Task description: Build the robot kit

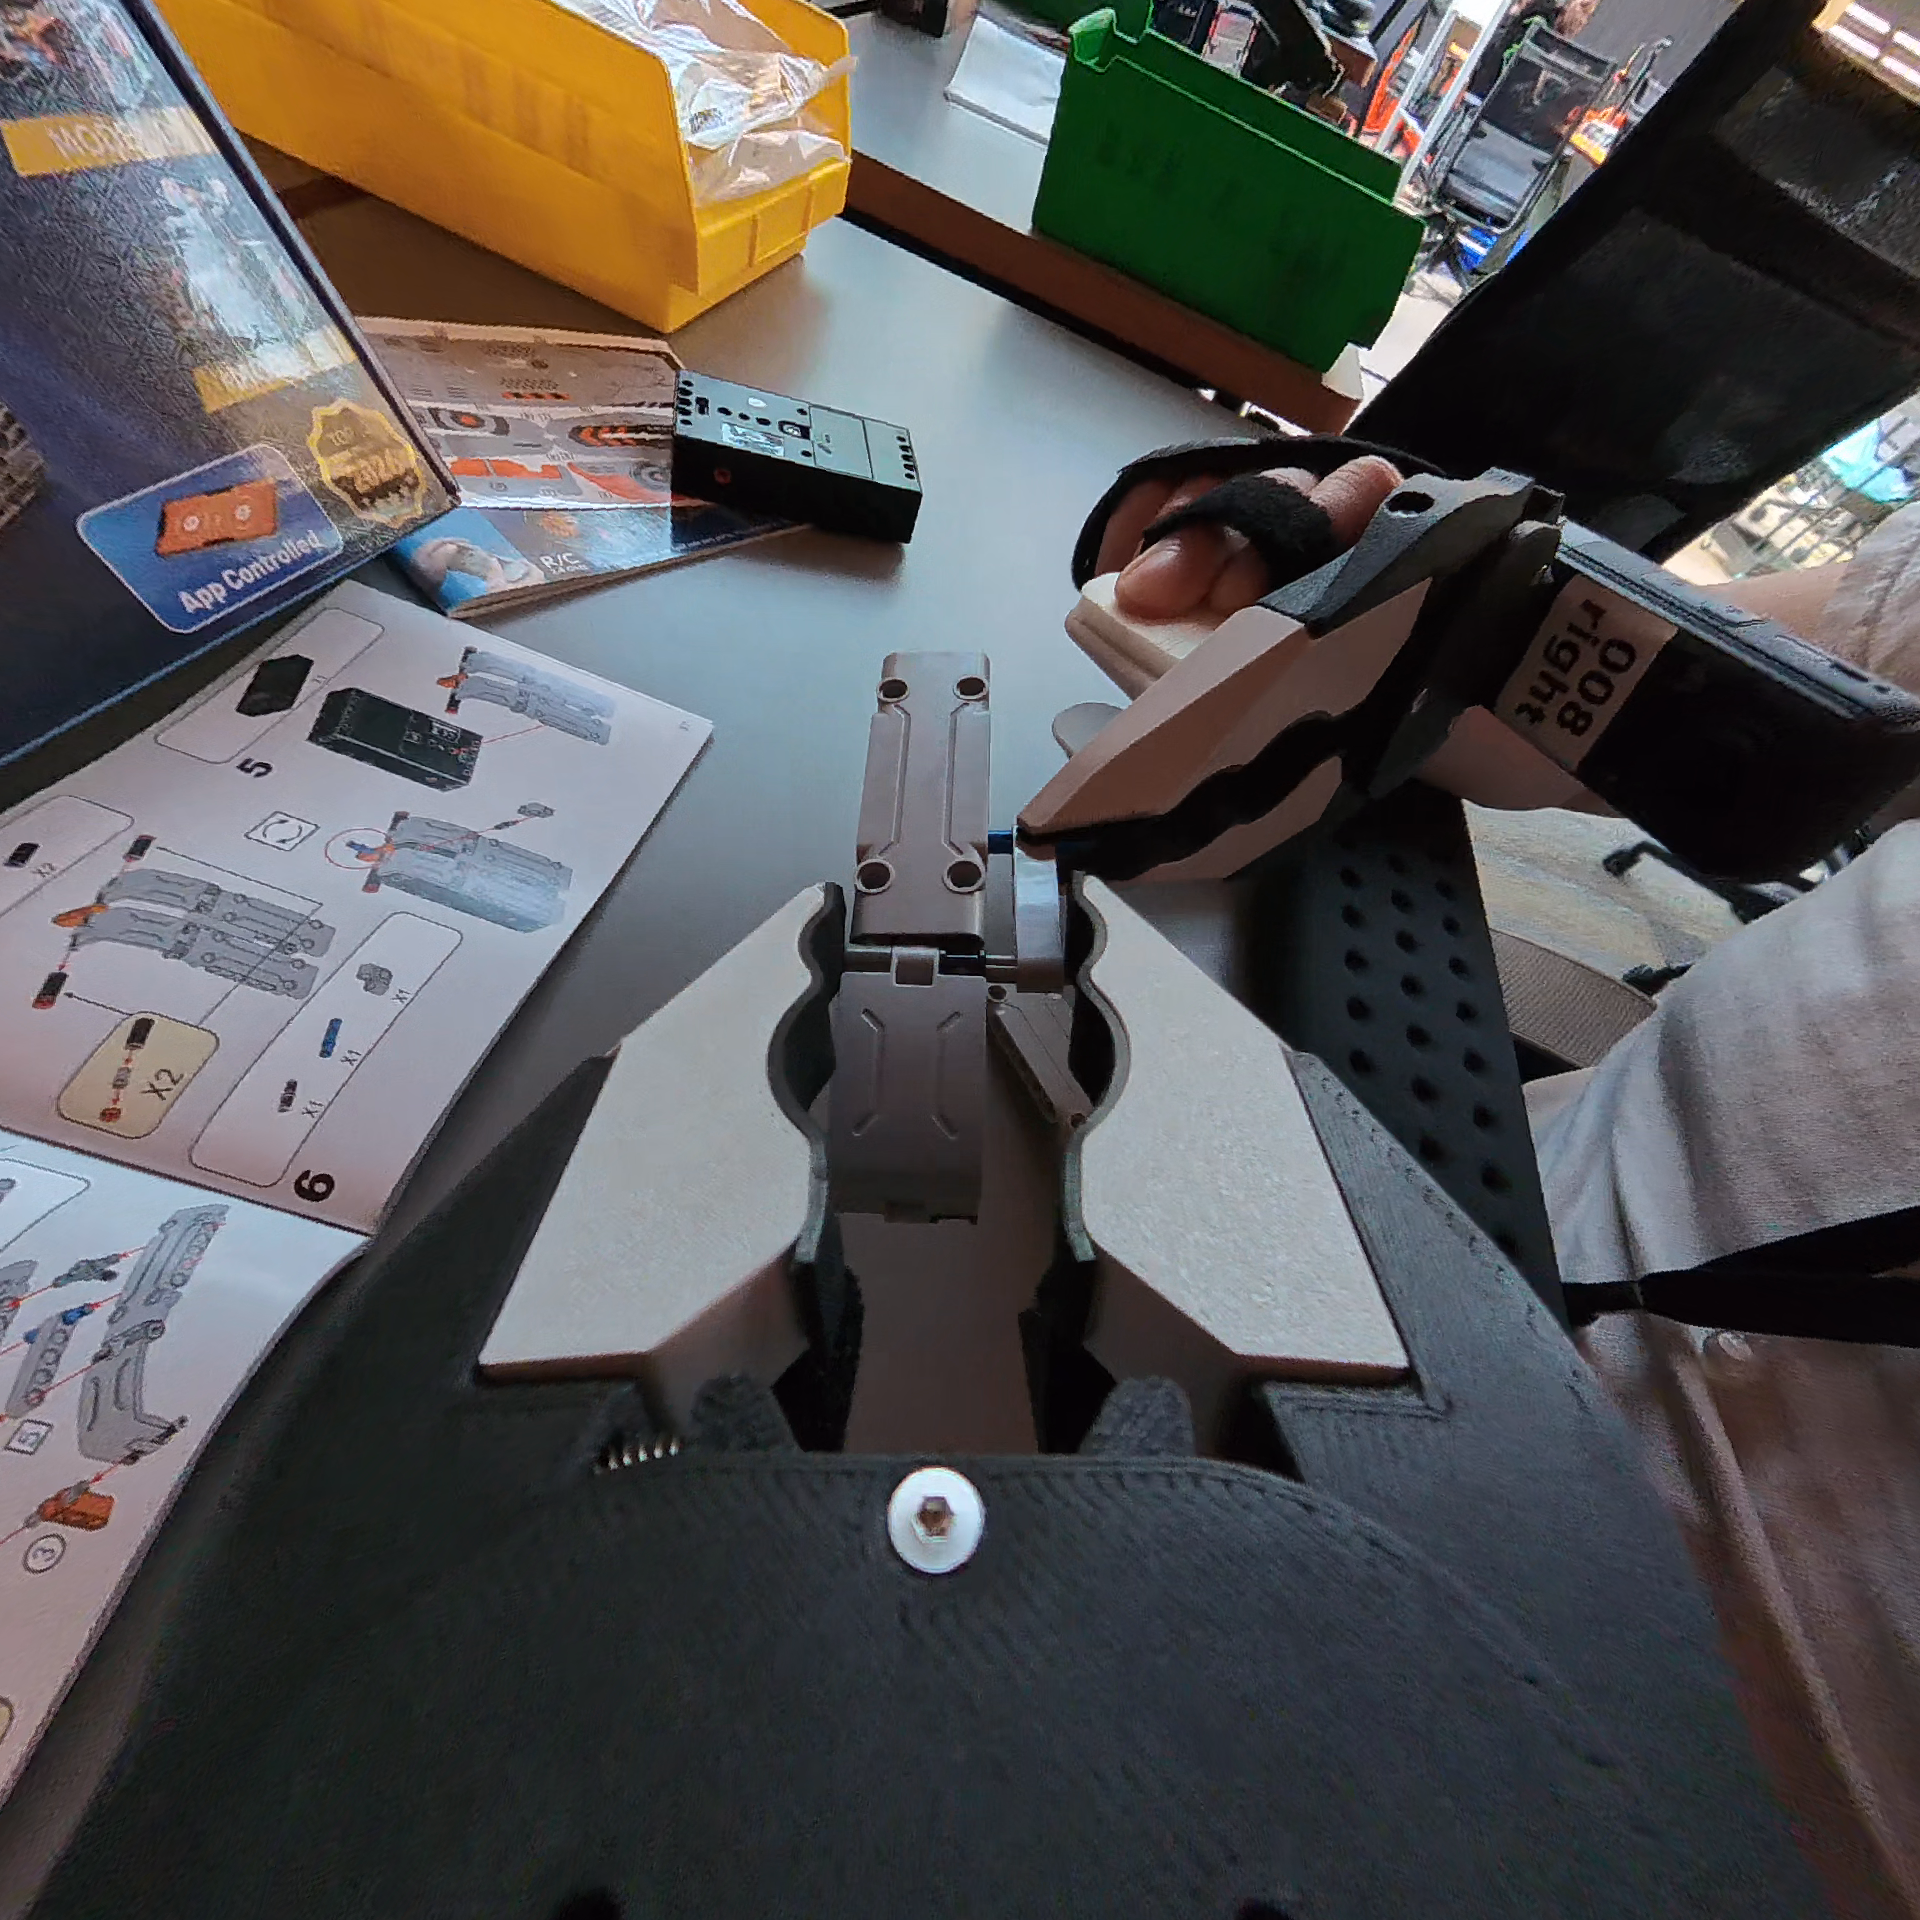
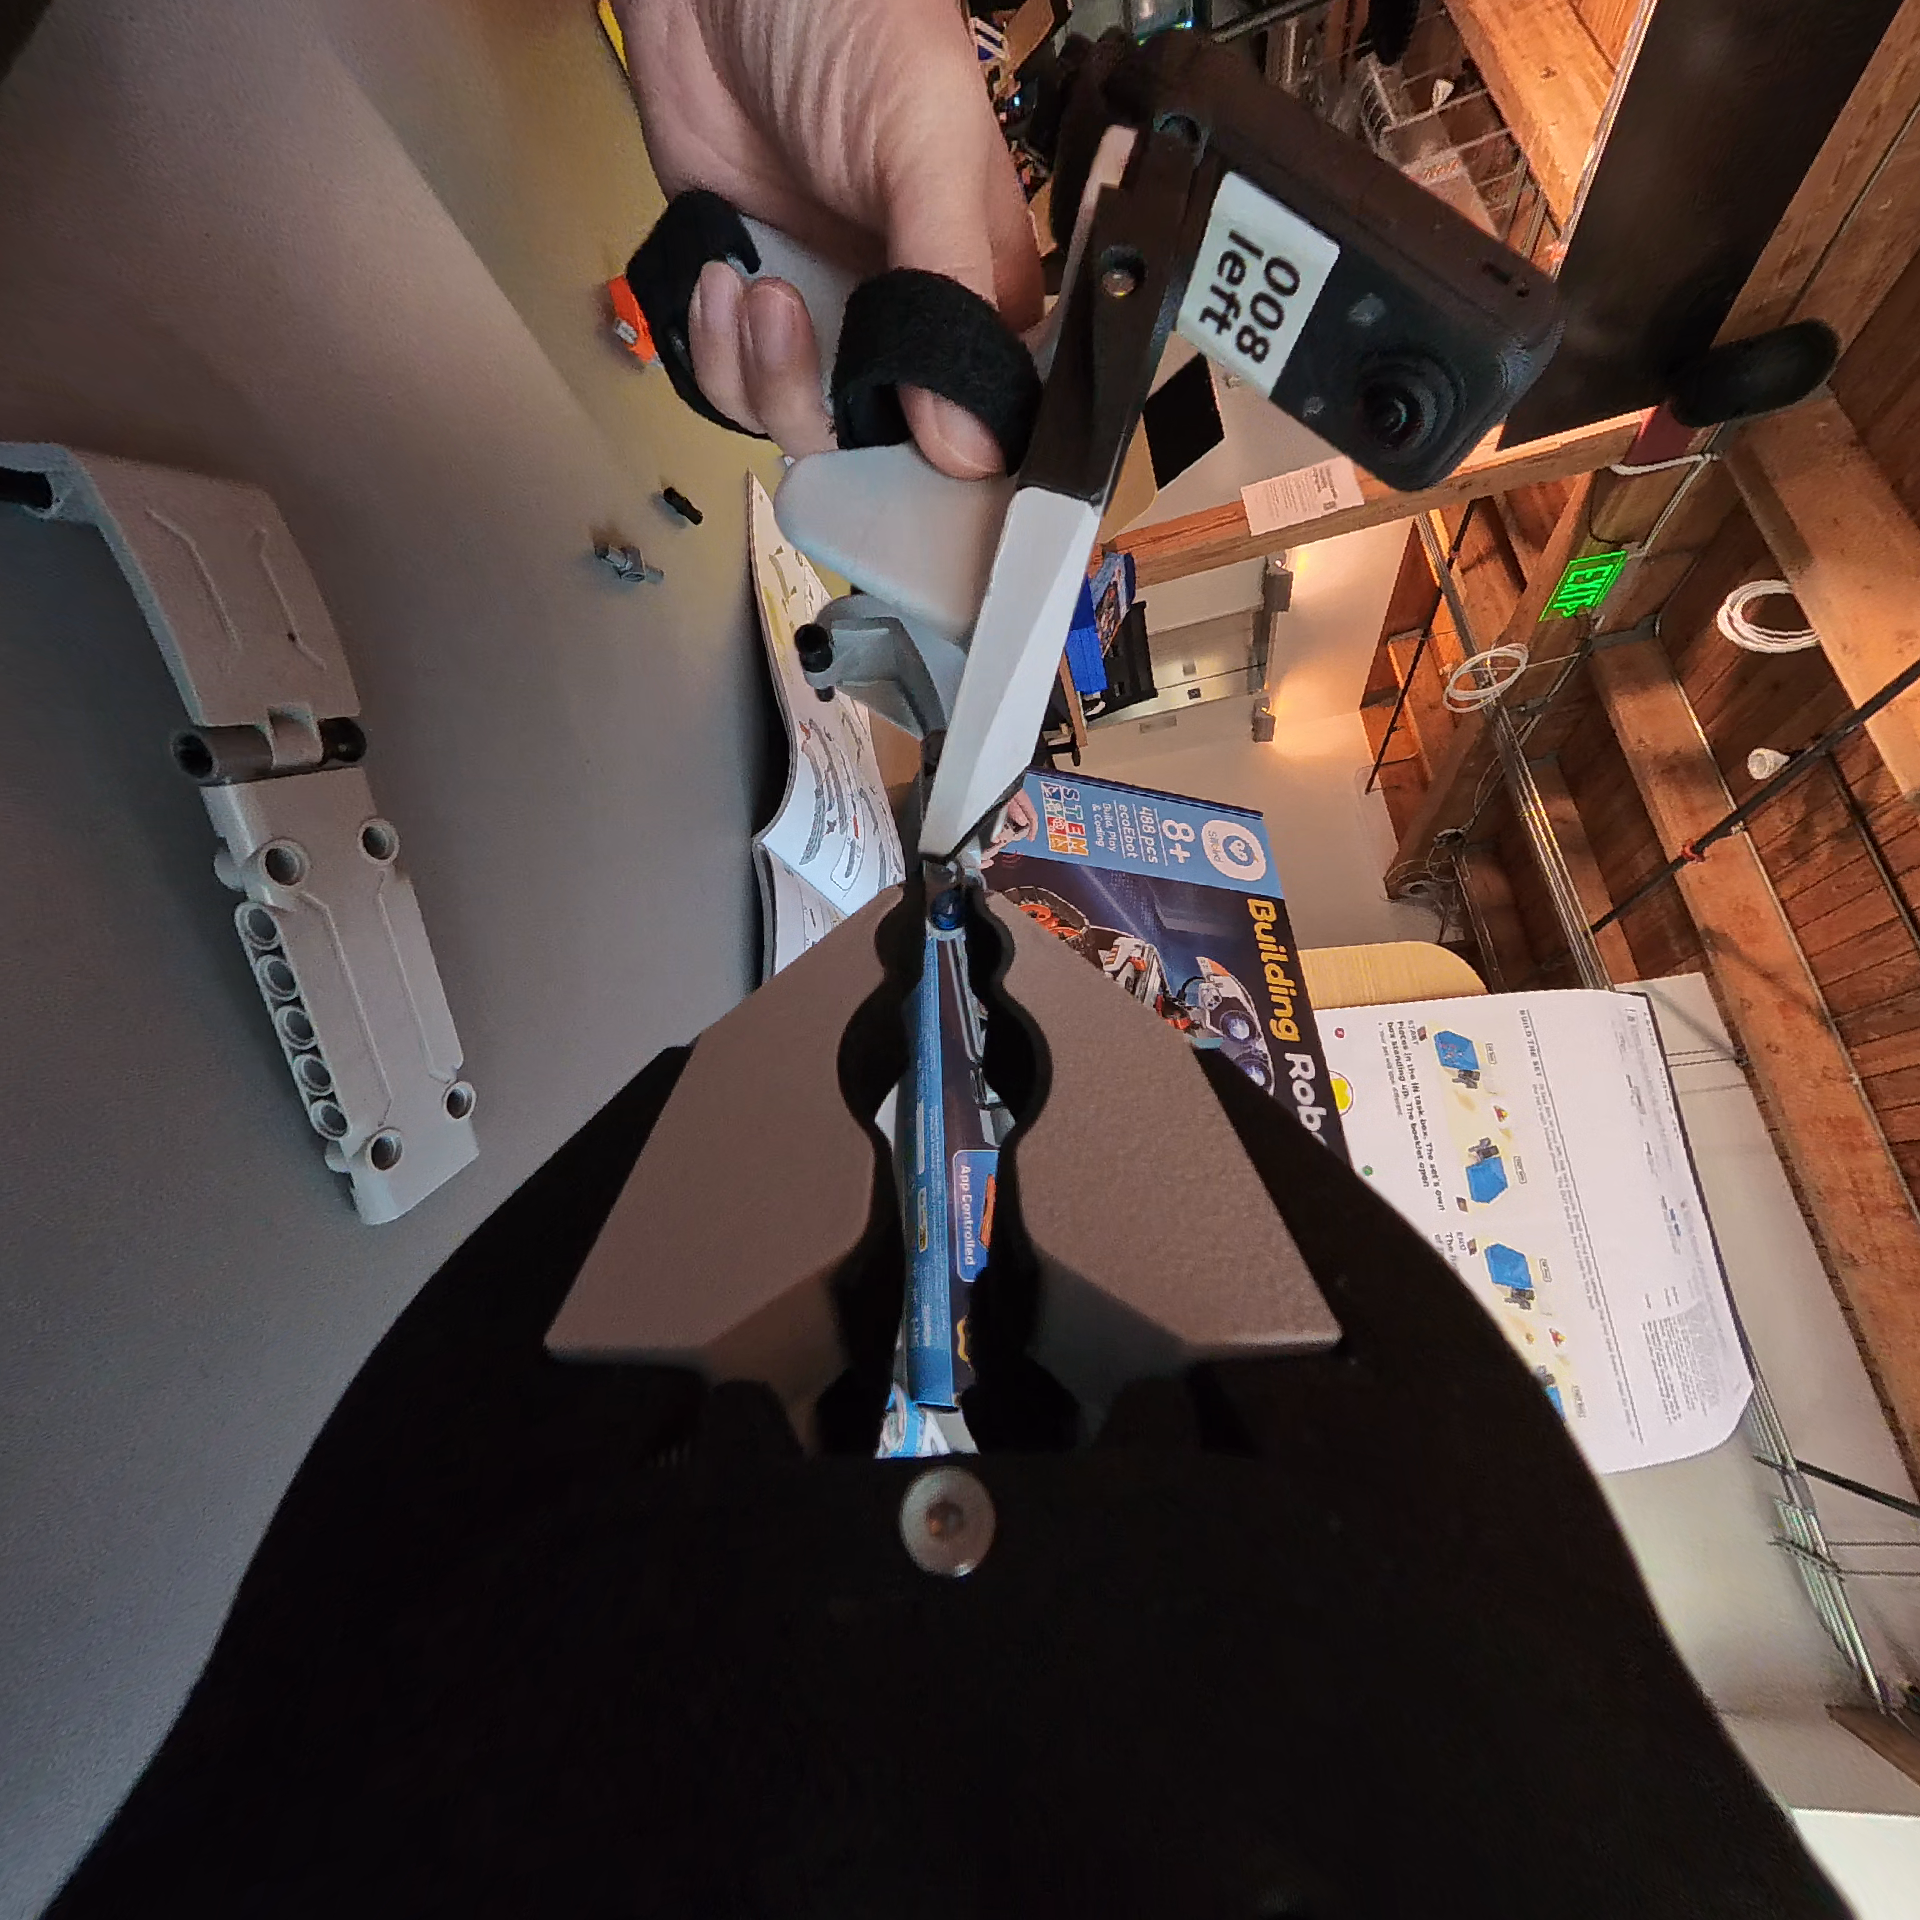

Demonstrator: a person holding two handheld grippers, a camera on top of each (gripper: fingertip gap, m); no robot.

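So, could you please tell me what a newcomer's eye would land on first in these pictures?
First, the grey hinged panel piece clamped upright in the left tongs, with the right tongs pinching a small blue pin at its side. Next, the open instruction booklet lying to the left on the grey table, with the yellow bin and green bin standing behind.

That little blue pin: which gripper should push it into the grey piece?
Probably the right gripper: it pinches the blue pin at the grey hinged panel, which the left gripper is busy clamping.
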